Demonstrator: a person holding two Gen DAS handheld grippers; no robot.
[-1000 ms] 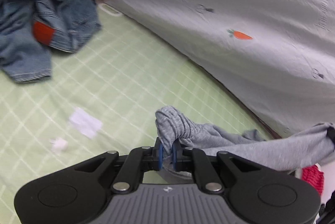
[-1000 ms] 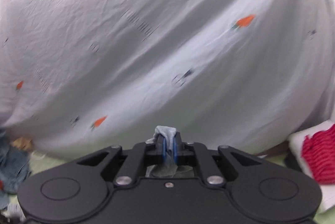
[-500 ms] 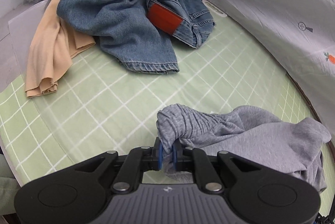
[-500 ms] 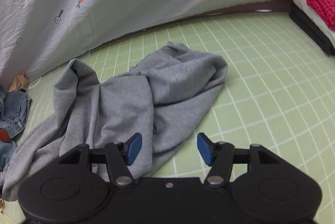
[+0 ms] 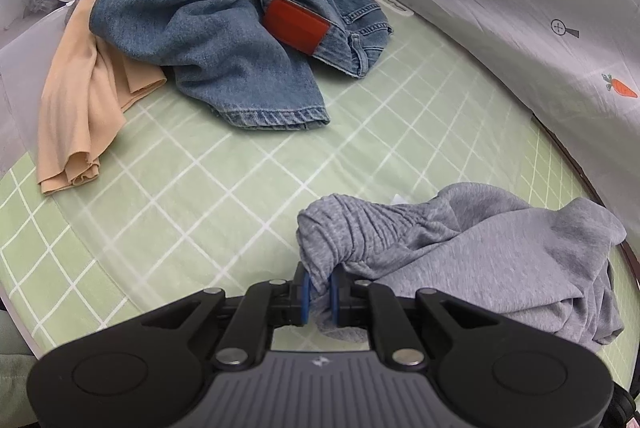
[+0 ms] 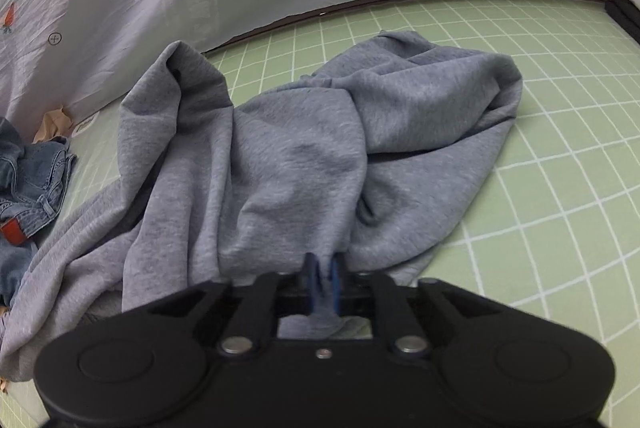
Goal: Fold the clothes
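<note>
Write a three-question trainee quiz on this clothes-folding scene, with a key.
1. True or false: the left hand-held gripper is shut on the grey garment.
2. Which lies partly under the jeans? A) beige cloth B) red towel C) white sock
3. Fill in: the right hand-held gripper is pinching the ____ garment.

Key: 1 true; 2 A; 3 grey.
</note>
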